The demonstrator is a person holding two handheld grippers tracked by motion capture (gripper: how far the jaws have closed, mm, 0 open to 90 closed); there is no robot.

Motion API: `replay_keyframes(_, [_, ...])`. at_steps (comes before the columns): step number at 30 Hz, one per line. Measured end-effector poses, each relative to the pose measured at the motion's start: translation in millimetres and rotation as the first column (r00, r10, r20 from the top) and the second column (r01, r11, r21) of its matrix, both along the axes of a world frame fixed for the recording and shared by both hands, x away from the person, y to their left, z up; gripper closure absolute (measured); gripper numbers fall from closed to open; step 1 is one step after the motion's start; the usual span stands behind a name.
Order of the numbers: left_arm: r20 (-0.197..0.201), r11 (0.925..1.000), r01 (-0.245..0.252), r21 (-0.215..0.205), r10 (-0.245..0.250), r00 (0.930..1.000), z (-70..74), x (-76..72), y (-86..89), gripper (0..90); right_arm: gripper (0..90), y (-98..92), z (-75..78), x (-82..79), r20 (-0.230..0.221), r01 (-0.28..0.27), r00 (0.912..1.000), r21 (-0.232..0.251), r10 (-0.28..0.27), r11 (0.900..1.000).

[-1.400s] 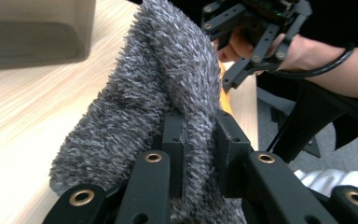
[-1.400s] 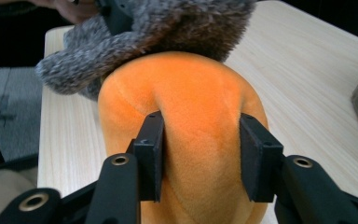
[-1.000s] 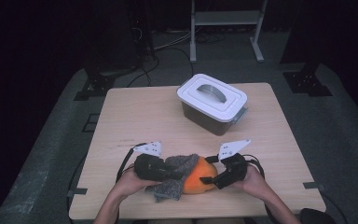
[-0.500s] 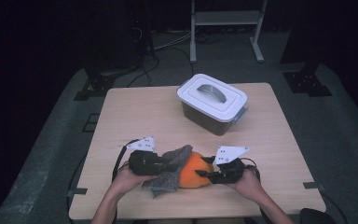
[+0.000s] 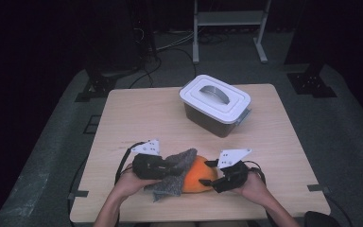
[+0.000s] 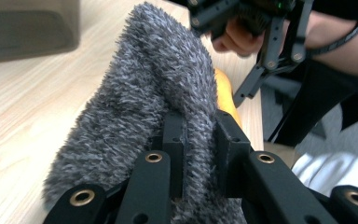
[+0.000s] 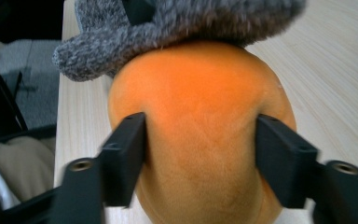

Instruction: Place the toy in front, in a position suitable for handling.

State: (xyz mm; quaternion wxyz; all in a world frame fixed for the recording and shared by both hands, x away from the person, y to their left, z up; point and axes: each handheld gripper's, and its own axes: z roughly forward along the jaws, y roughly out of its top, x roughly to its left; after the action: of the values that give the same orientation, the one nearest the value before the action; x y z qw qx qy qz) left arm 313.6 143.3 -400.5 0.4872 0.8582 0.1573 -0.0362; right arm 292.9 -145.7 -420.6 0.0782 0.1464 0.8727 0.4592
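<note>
Lower end of the orange plush ball [image 7: 200,154] cut off by the frame, top under the grey fuzzy cloth [image 7: 186,28].

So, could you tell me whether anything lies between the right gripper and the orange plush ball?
Nothing visible does: the right gripper has its fingers against both sides of the orange plush ball; the grey fuzzy cloth covers only its far end.

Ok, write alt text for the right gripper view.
Two black jaws of the right gripper straddle a soft orange ball, pads against its sides. A fuzzy grey cloth drapes over its far top, above the pale wooden table.
</note>
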Motion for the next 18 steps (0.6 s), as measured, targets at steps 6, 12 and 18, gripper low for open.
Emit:
replay_keyframes(6, [0.000,0.9978,-0.016,0.064,0.016,0.9999,-2.7,0.7,4.5,76.9,25.6,-15.9,3.2,8.9,-0.041,0.007,0.9991,-0.006,-0.007,1.000])
replay_keyframes(12, [0.018,0.9989,-0.017,0.043,0.016,0.9997,-1.7,0.1,2.9,77.0,41.3,-13.8,-5.2,12.3,-0.107,0.002,0.9942,-0.001,-0.002,1.000])
replay_keyframes(18, [0.060,0.9989,0.013,-0.045,-0.011,0.9982,14.8,-6.5,-3.3,77.4,51.9,-4.4,7.0,3.6,0.008,0.039,0.9992,0.040,-0.040,0.998])
